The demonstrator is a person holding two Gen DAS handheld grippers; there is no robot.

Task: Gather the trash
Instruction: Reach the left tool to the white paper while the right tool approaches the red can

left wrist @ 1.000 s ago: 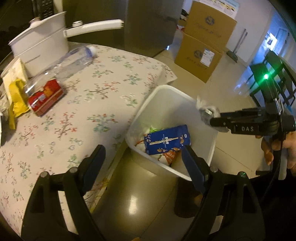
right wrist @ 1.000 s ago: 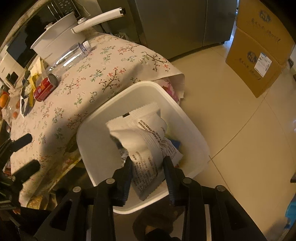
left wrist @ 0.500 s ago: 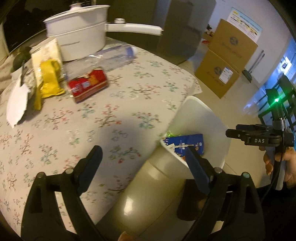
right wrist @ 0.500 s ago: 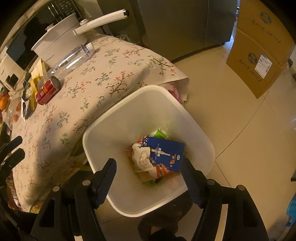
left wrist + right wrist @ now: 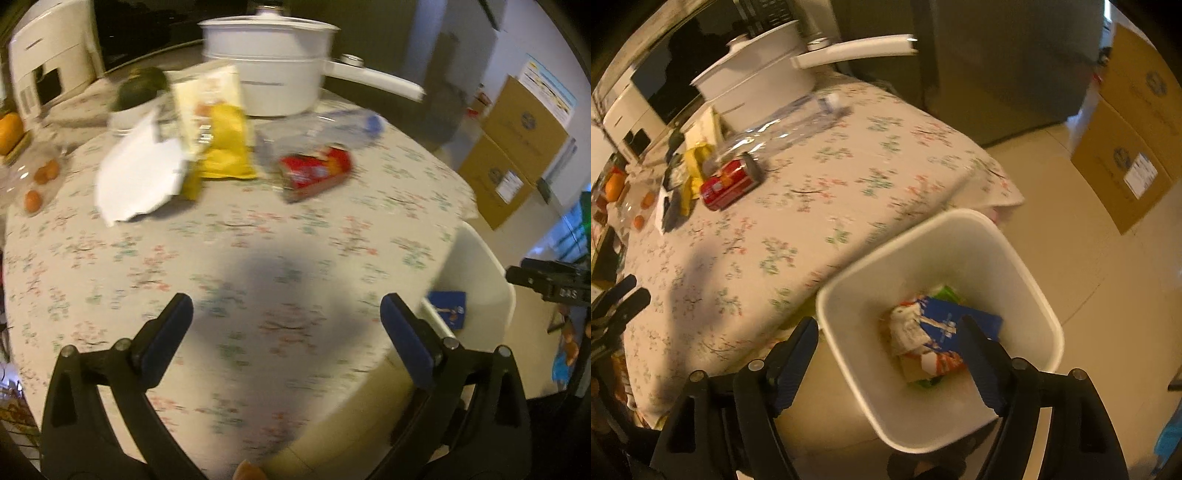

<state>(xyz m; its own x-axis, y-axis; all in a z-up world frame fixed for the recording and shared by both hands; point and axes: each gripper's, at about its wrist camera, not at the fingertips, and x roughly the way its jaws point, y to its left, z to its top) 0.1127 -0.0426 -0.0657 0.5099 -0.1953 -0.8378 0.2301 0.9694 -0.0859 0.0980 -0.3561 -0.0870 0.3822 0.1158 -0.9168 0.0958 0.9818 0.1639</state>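
Note:
My left gripper [image 5: 286, 328] hangs over the floral tablecloth [image 5: 258, 240], jaws still opening, nothing between them. Far ahead of it lie a red can [image 5: 314, 171], a clear plastic bottle [image 5: 317, 129], a yellow wrapper [image 5: 225, 147] and a white paper [image 5: 140, 173]. My right gripper [image 5: 886, 356] hovers above the near rim of the white bin [image 5: 1027, 258], jaws opening and empty. Inside the bin lie a blue carton [image 5: 945, 317] and a white wrapper [image 5: 905, 328]. In the right wrist view the red can [image 5: 729, 182] and the bottle [image 5: 783, 125] sit far left on the table.
A white pot [image 5: 269, 62] with a long handle stands at the table's back. Oranges [image 5: 40, 181] lie at the left edge. Cardboard boxes [image 5: 1134, 147] stand on the tiled floor [image 5: 1071, 240] beyond the bin. A white appliance [image 5: 48, 66] sits at back left.
My right gripper let go of the white wrapper, which now lies in the bin, and its jaws spread. My left gripper swung from above the bin to over the table.

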